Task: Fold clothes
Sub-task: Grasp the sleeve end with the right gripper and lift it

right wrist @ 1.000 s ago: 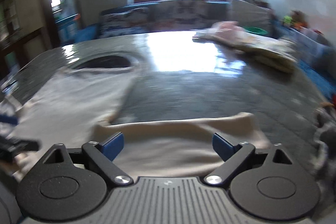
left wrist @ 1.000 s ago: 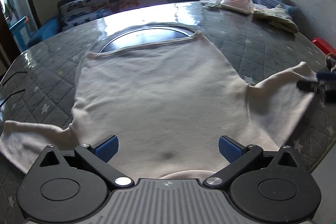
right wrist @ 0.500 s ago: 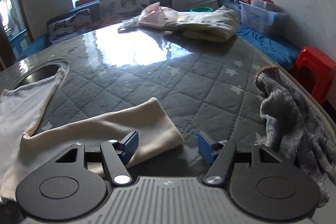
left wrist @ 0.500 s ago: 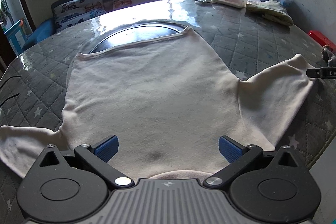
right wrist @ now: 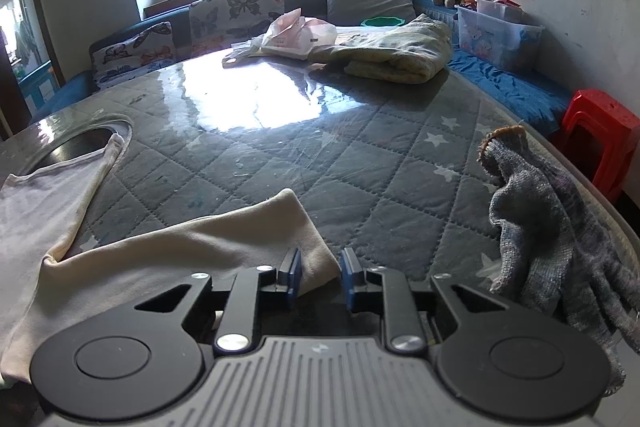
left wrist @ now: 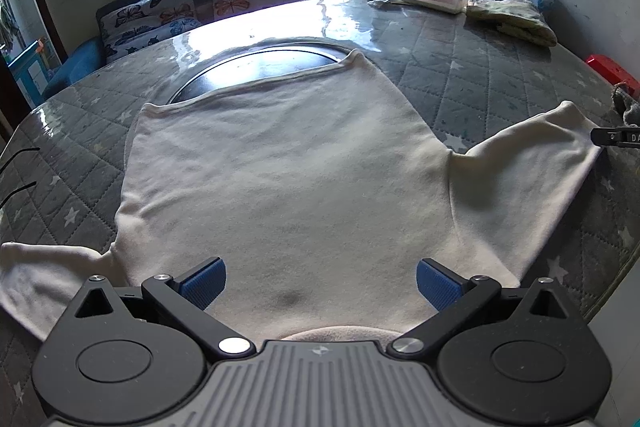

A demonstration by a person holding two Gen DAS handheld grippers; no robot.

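A cream long-sleeved shirt (left wrist: 280, 179) lies flat on the grey quilted table, collar nearest me, both sleeves spread out. My left gripper (left wrist: 320, 283) is open above the collar area and holds nothing. In the right wrist view the shirt's right sleeve (right wrist: 192, 251) lies in front of me. My right gripper (right wrist: 318, 277) has its jaws narrowed to a small gap around the sleeve's cuff corner, not closed on it. The right gripper's tip (left wrist: 616, 138) shows at the cuff in the left wrist view.
A grey knitted garment (right wrist: 552, 227) lies at the table's right edge. Folded yellowish cloth (right wrist: 396, 55) and a pink bag (right wrist: 296, 35) sit at the far side. A dark round inset (left wrist: 260, 67) lies under the shirt's hem. A red stool (right wrist: 600, 135) stands beside the table.
My right gripper has narrowed from wide open to a small gap at the sleeve cuff corner. My left gripper stays open above the collar.
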